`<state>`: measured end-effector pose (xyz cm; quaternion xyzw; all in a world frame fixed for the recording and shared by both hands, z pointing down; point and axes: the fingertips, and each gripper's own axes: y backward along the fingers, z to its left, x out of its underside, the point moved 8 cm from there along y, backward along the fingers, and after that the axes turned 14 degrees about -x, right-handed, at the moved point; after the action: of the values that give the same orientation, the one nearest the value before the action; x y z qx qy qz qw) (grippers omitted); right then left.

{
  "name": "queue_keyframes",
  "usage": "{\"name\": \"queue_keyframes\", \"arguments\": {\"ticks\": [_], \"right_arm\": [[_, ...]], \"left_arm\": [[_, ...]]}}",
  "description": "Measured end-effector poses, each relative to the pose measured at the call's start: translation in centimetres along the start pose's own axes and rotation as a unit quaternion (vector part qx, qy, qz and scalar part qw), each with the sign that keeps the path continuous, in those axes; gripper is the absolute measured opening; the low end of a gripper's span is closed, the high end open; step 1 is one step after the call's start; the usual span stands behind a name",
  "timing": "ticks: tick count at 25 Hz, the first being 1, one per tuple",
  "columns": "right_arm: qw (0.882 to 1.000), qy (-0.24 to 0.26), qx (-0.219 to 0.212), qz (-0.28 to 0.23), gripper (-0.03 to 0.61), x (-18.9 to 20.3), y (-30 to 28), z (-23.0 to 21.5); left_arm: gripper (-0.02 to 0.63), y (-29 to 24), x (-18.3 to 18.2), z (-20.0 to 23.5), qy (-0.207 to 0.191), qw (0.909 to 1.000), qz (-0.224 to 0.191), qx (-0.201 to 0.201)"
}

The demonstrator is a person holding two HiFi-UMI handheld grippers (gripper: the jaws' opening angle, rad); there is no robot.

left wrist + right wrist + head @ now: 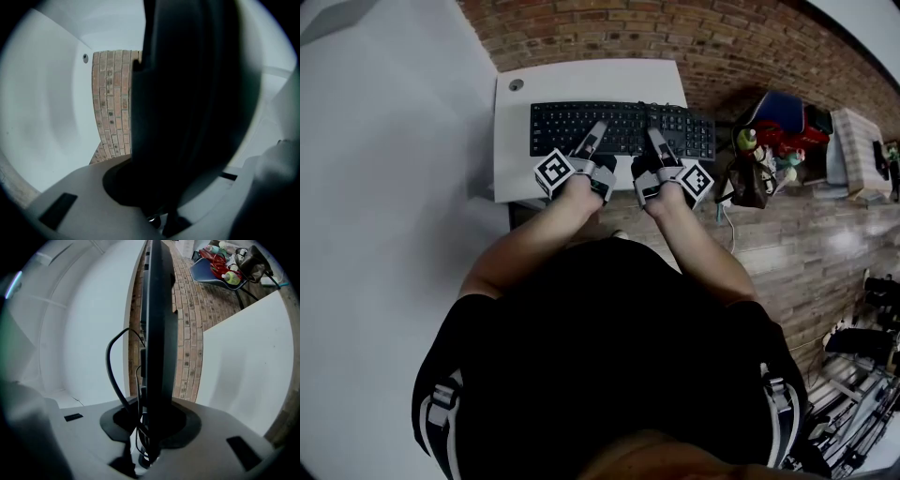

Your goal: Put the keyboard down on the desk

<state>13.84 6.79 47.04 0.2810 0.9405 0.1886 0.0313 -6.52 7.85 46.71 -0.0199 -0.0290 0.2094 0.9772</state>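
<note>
Both claws are clamped on the keyboard (623, 117). From the head view, my left claw (598, 131) bites its near edge left of the middle and my right claw (654, 139) bites the same edge just right of the middle. It's black and lies flat across the far part of the white worktop (581, 80), with its right end sticking out past the worktop's right edge. I can't tell from here whether it touches the surface. A brick wall (675, 37) runs along the far side, and a cluttered chair (778, 122) stands to the right.

Left claw view: the jaws are pressed tight on the keyboard (187, 93), which fills most of the picture as a dark slab seen edge-on. A strip of brick (112, 103) shows to its left.

Right claw view: the jaws are closed on the thin keyboard edge (157, 333). Its cable (112, 366) loops out to the left and drops back between the jaws. White worktop (243, 362) shows at the right.
</note>
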Motion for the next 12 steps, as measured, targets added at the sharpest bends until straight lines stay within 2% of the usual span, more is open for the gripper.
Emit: {"name": "queue_keyframes", "arguments": {"ticks": [3, 7, 12], "right_arm": [[1.000, -0.008, 0.006, 0.000, 0.132, -5.4, -1.8, -1.9], [1.000, -0.008, 0.003, 0.005, 0.132, -4.5, -1.8, -0.7], [1.000, -0.012, 0.008, 0.005, 0.132, -10.0, -3.8, -1.2]], "left_arm": [[0.087, -5.9, 1.1, 0.2, 0.004, 1.0000, -0.001, -0.004], [0.087, -4.6, 0.9, -0.5, -0.002, 0.9999, -0.008, -0.007], [0.087, -10.2, 2.1, -1.2, 0.001, 0.9999, -0.007, -0.014]]}}
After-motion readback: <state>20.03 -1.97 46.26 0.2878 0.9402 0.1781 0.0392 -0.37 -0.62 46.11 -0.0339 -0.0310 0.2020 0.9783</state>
